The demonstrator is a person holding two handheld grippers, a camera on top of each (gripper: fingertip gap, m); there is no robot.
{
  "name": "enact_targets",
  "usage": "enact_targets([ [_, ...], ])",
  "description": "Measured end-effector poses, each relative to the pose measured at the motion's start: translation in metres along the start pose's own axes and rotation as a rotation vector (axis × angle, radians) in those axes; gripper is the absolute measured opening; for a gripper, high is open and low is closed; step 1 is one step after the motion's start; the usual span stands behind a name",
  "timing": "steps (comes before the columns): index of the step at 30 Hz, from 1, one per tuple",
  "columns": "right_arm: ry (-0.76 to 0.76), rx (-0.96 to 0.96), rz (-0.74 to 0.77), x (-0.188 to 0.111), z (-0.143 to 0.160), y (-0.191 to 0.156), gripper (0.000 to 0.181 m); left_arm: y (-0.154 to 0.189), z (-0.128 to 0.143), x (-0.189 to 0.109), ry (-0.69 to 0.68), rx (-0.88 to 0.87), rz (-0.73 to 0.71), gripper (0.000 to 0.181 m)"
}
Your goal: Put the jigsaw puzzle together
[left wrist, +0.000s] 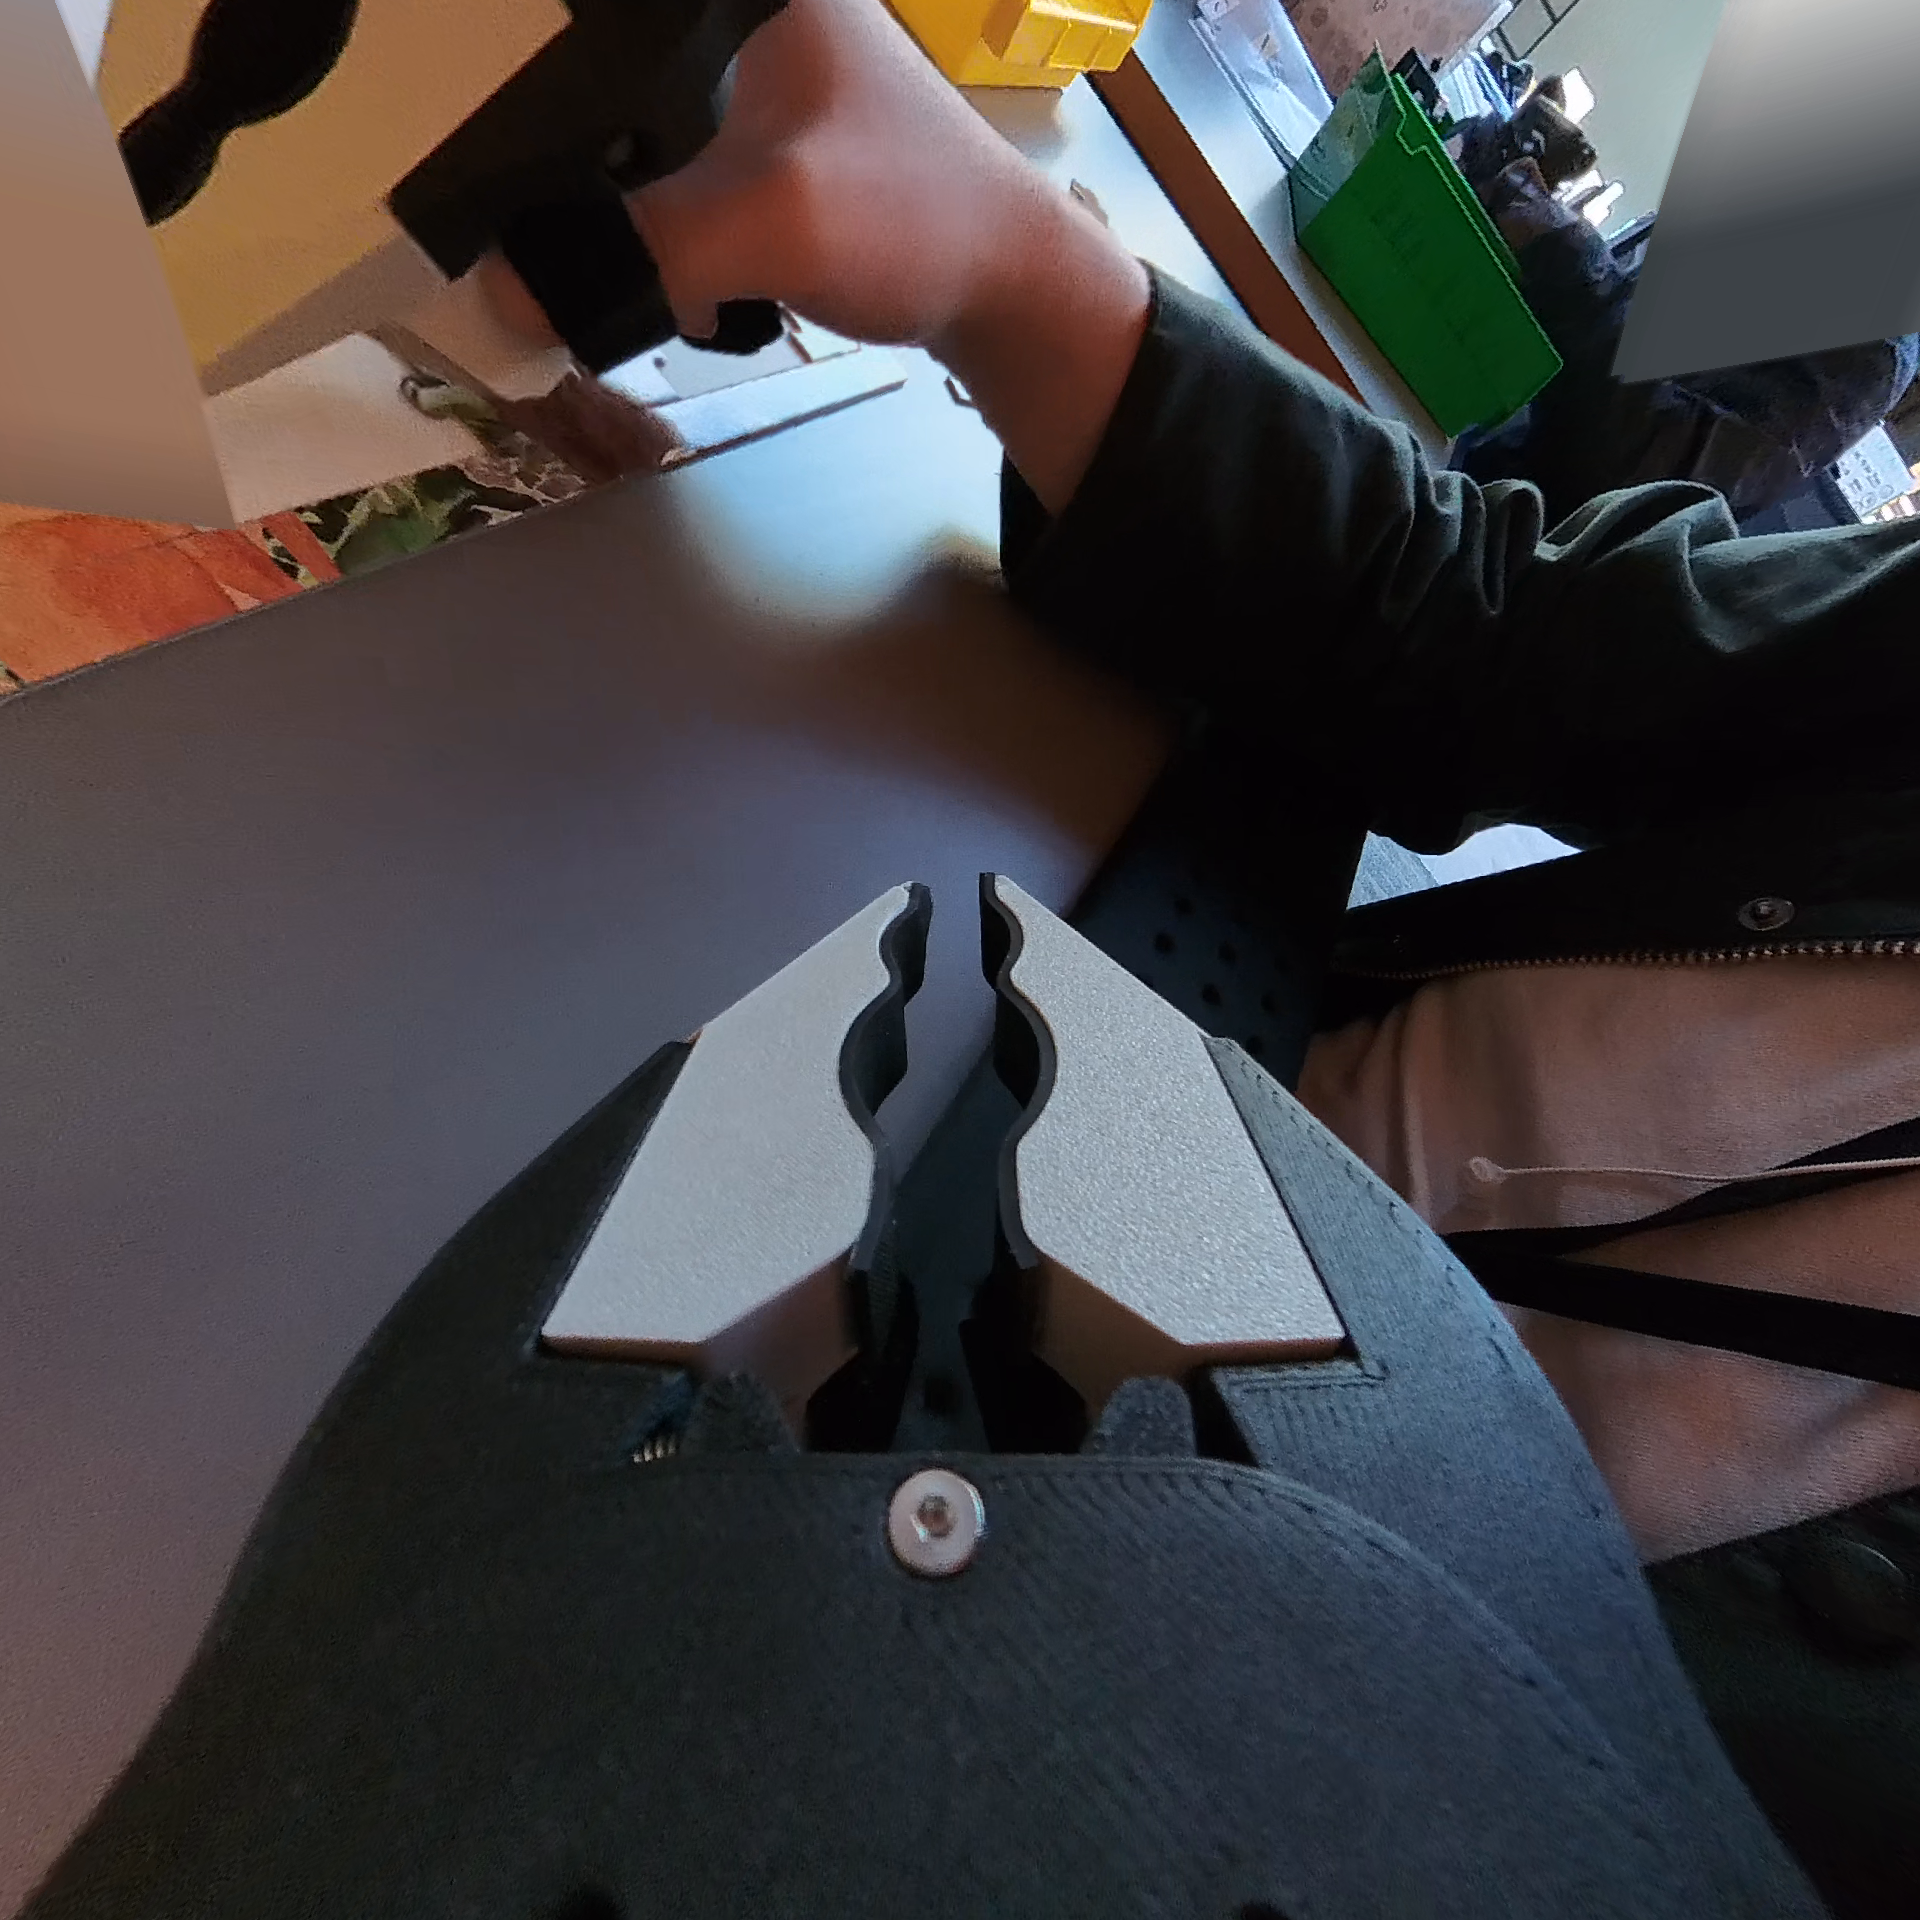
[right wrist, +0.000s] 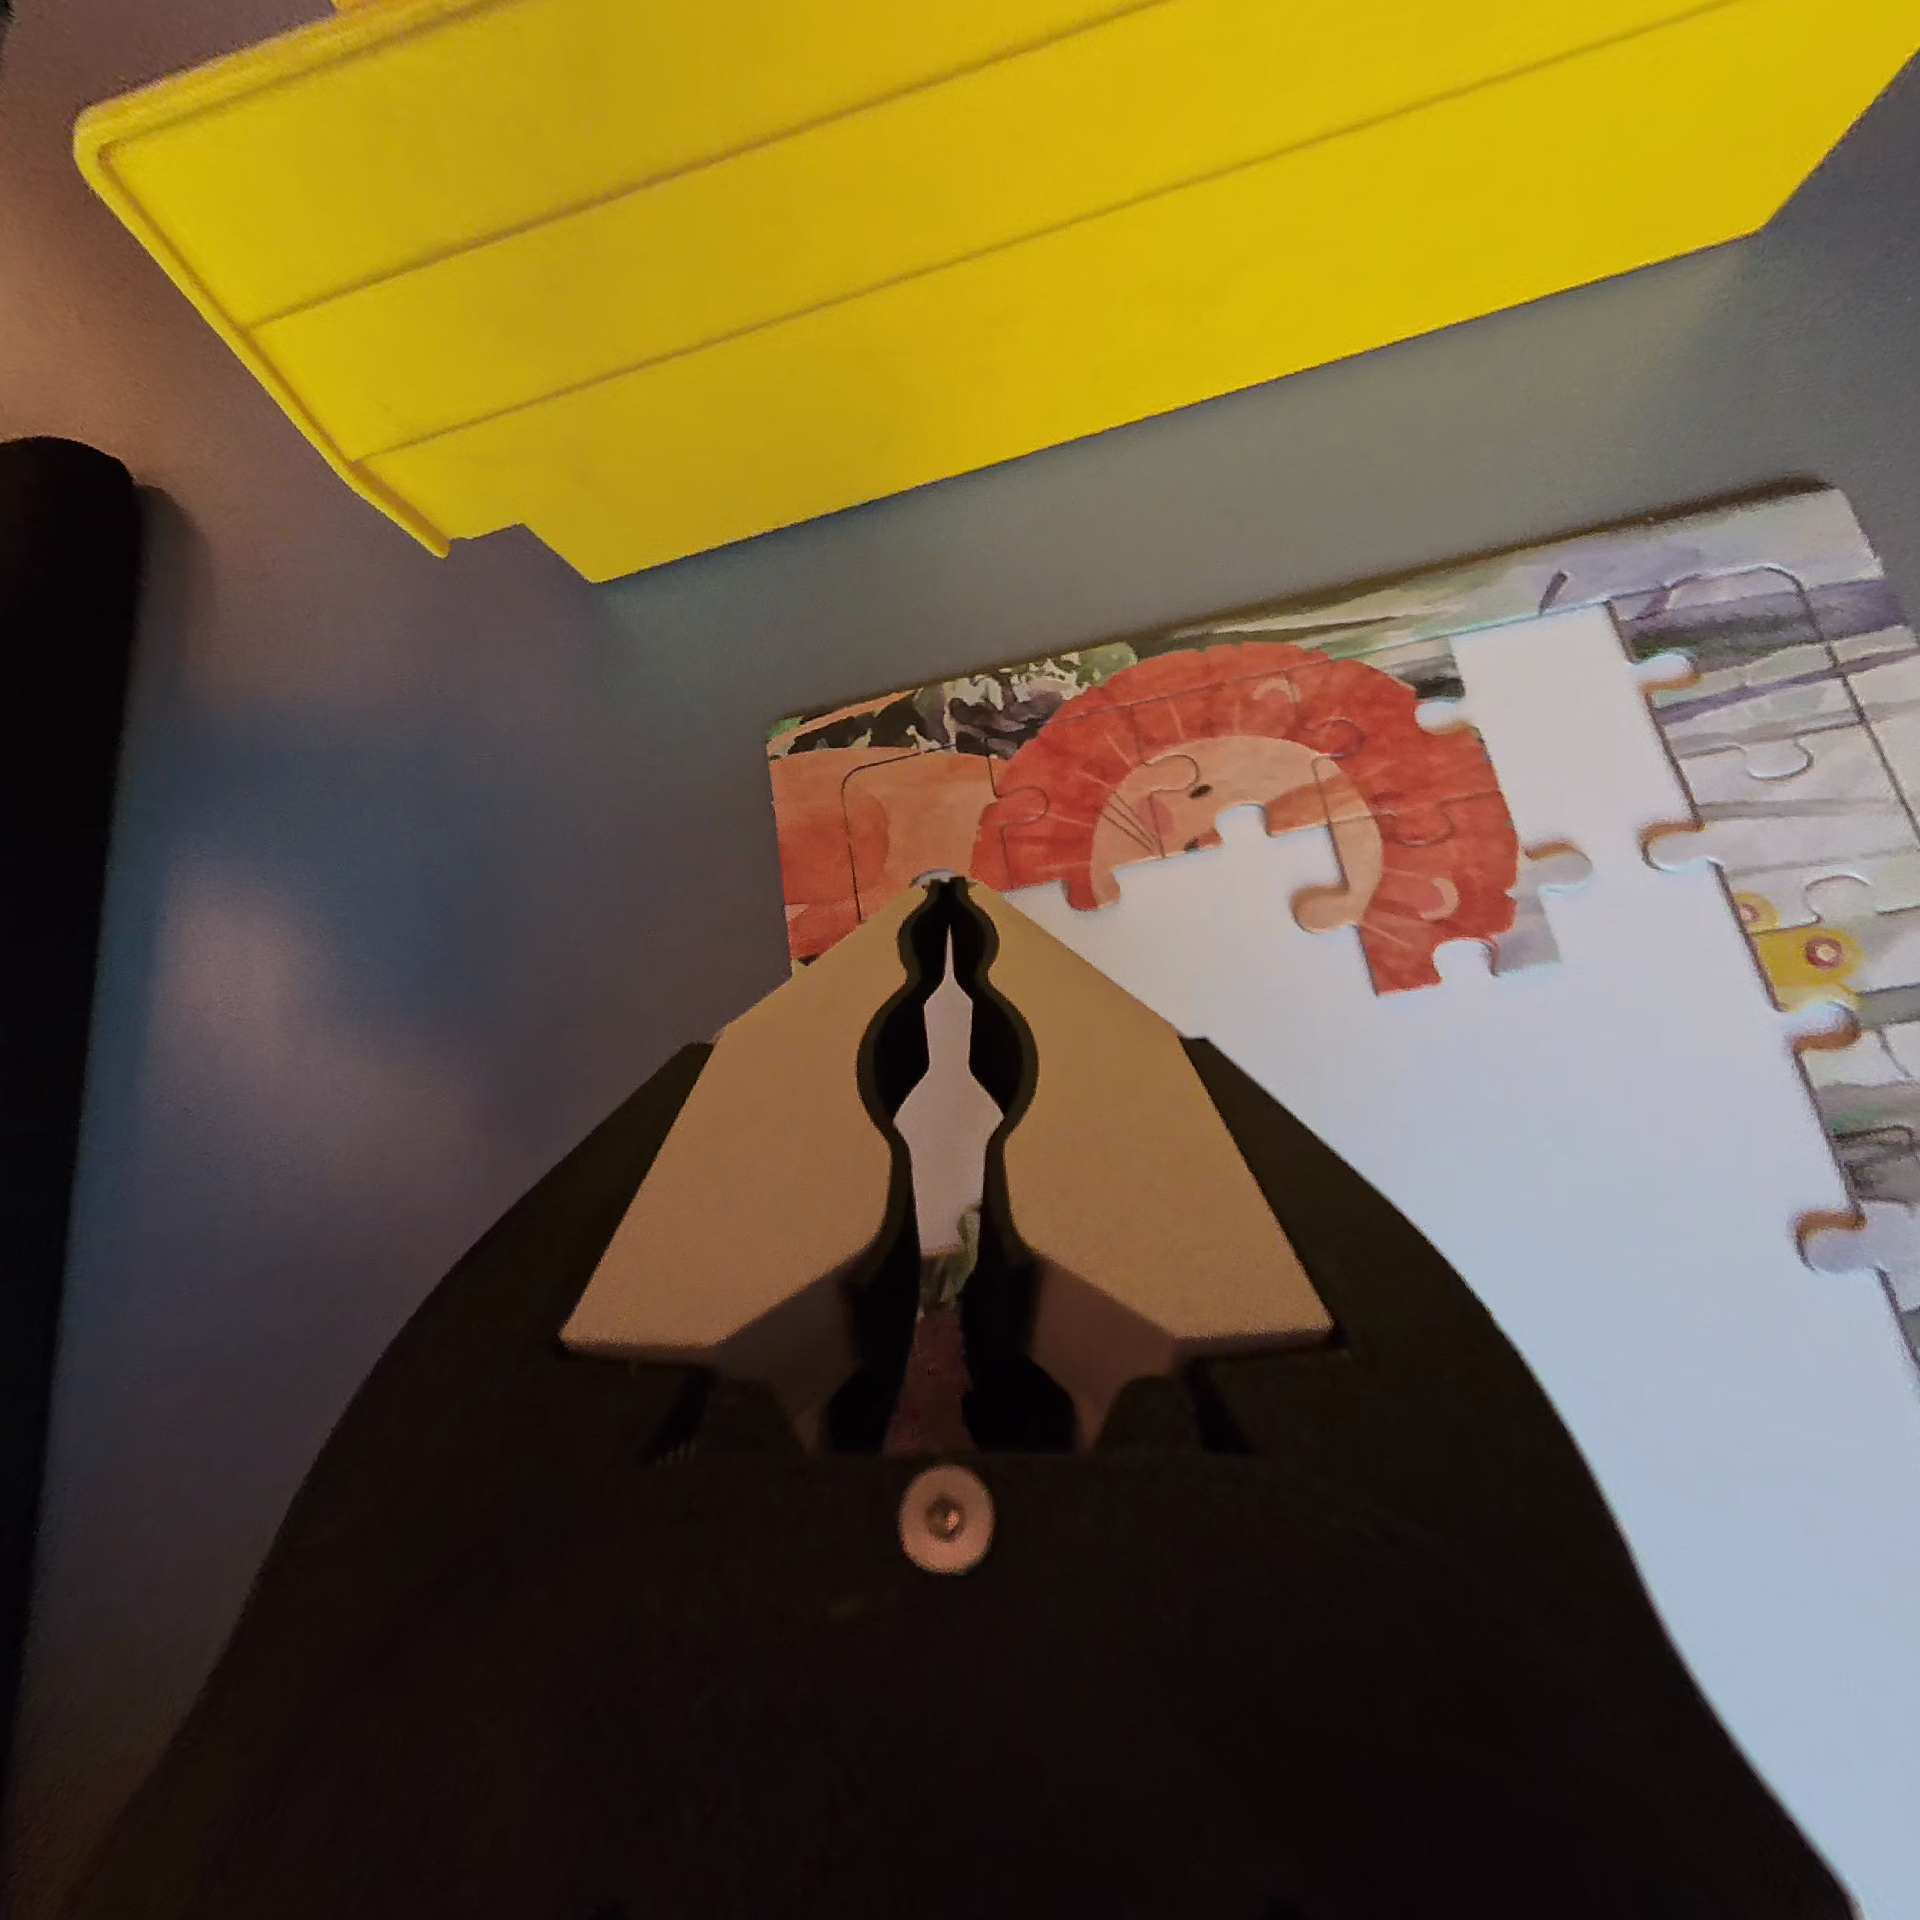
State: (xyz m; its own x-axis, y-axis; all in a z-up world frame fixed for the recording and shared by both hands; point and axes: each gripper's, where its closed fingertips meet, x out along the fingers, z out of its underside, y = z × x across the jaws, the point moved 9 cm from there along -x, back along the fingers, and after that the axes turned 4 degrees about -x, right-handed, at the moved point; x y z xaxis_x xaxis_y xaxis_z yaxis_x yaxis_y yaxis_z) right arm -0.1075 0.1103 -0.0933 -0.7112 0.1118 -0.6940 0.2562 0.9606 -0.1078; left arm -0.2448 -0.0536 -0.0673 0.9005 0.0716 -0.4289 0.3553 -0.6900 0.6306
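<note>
- Two hand-held grippers work a half-built jigsaw puzzle [right wrist: 1195, 790] lying flat on a grey table [right wrist: 436, 831], just in front of a yellow bin [right wrist: 727, 291].
- At the puzzle's near-left corner, the right gripper [right wrist: 948, 885] has its fingertips pinched almost together over the seam between the orange pieces and the bare white tray [right wrist: 1558, 1351]; a sliver of printed card shows low between the fingers, likely a puzzle piece being carried in, though the tips hide whether it is truly clamped.
- Held back at the table's near edge, the left gripper [left wrist: 956, 914] has its jaws a narrow slit apart and grips nothing, apparently parked so as not to crowd the working side.
- Pieces joined so far form an orange lion's mane [right wrist: 1299, 727] along the far edge and a grey-and-white strip down the right side; the wide white middle is unfilled, so much of the job seems to remain.
- Only the right wrist view shows the picture, the gaps and the knob-and-socket edges awaiting pieces.
- Only the left wrist view shows the person's hand [left wrist: 883, 177] on the right tool, a dark sleeve [left wrist: 1403, 582], a green bin [left wrist: 1423, 260] farther off, and just an orange corner of the puzzle.
</note>
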Motion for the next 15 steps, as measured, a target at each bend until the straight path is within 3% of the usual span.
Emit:
enact_targets([
  [9, -0.023, -0.04, -0.055, 0.007, 0.004, -0.005, 0.0, -0.01, -0.009, 0.009, 0.055, 0.21, -0.325, 0.0],
  [13, -0.035, -0.078, -0.039, 0.008, 0.004, -0.007, 0.0, -0.018, -0.012, 0.023, -0.003, 0.191, -0.345, 0.0],
  [15, -0.033, -0.088, -0.039, 0.008, 0.004, -0.007, 0.0, -0.025, -0.018, 0.027, -0.021, 0.216, -0.426, 0.0],
])
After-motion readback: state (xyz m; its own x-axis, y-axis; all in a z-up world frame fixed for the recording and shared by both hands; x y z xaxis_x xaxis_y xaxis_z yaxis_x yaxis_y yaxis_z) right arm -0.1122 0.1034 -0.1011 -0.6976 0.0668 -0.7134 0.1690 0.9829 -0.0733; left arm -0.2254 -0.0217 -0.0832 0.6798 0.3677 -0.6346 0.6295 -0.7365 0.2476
